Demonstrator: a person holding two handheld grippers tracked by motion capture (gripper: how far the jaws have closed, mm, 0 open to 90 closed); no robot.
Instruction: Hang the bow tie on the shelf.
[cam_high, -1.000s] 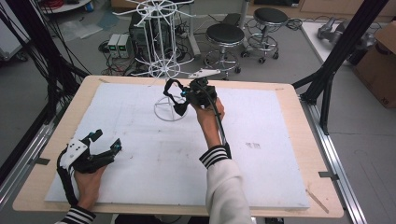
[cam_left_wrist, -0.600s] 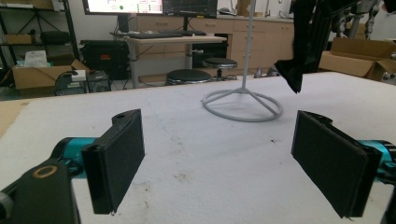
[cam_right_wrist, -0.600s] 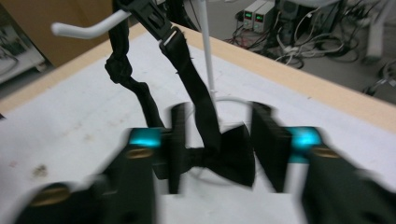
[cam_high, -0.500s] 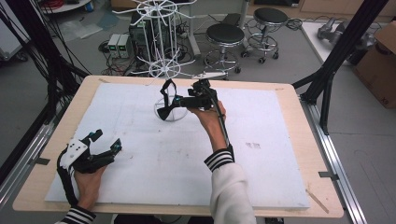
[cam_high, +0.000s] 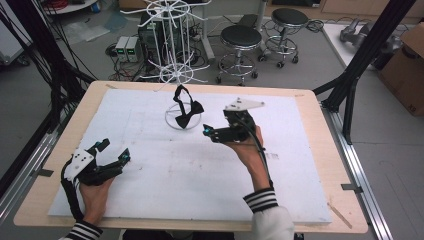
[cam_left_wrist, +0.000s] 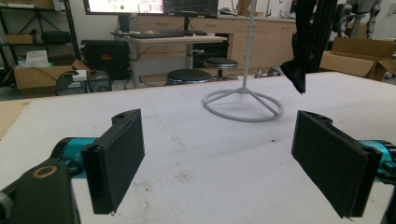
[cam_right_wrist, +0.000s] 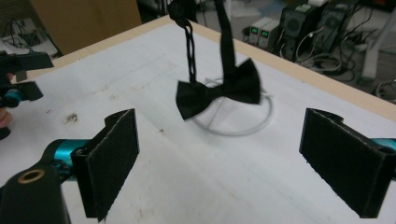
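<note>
Now free, the black bow tie (cam_high: 187, 112) hangs by its strap from the white rack (cam_high: 172, 75), ahead of the right gripper (cam_high: 212, 133), whose empty jaws have just been opening; the left gripper (cam_high: 111, 152) rests open, well apart.

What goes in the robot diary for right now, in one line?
right gripper: jaws just opened, empty, beside stand | bow tie: hanging on white stand | left gripper: open, empty

A wooden surface (cam_high: 310, 107) carries a white sheet (cam_high: 200, 170) that covers nearly all of it, leaving a bare rim at each edge. A white wire stand's ring base (cam_high: 172, 122) rests near the far edge's middle.
</note>
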